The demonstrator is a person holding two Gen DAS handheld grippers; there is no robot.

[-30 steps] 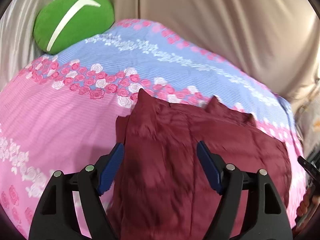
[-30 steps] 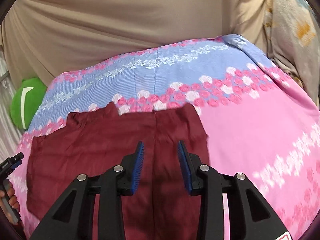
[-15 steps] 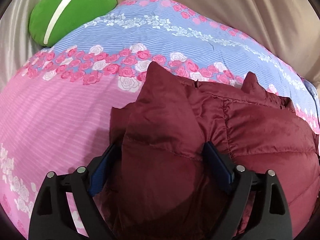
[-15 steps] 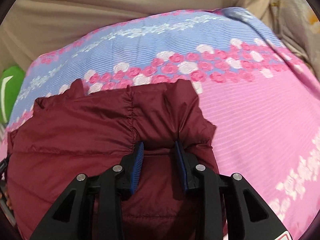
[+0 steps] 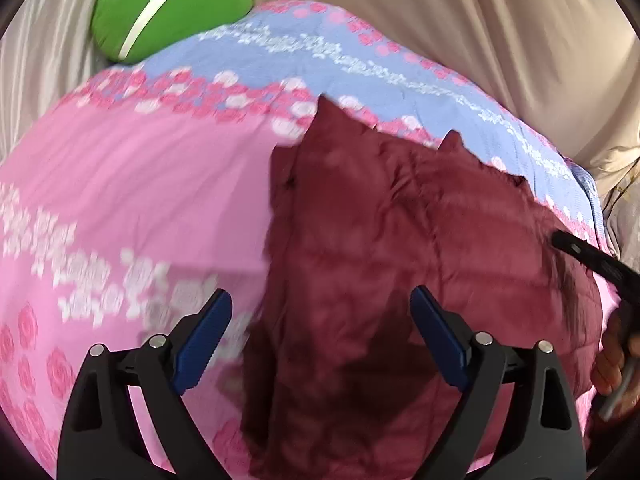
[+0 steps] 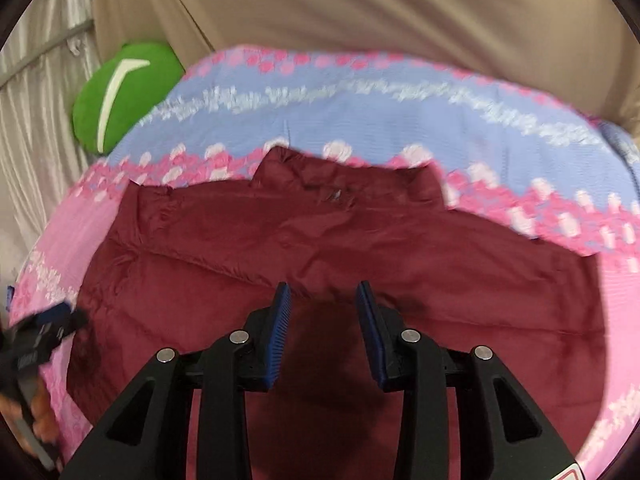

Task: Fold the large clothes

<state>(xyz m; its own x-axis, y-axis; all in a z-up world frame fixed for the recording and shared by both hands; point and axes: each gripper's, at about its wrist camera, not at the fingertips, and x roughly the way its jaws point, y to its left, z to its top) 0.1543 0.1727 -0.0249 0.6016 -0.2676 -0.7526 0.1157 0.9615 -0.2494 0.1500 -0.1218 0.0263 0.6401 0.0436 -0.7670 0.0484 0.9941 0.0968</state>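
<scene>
The dark maroon quilted jacket (image 6: 360, 248) is a thin, puffy synthetic cloth with a faint sheen, stitched in channels and finely wrinkled, and it lies on a matt woven cotton-like bed sheet (image 5: 132, 200) printed with pink and blue bands and roses. Behind them a round green cushion (image 5: 172, 8) looks soft and plush, the beige curtain (image 6: 360, 8) is smooth matt cloth, and the pale curtain (image 6: 36, 100) is glossy satin. Each tool, left (image 5: 320, 336) and right (image 6: 323, 328), is matt black plastic with bright metal rivets and ribbed blue rubbery pads (image 6: 280, 332).
</scene>
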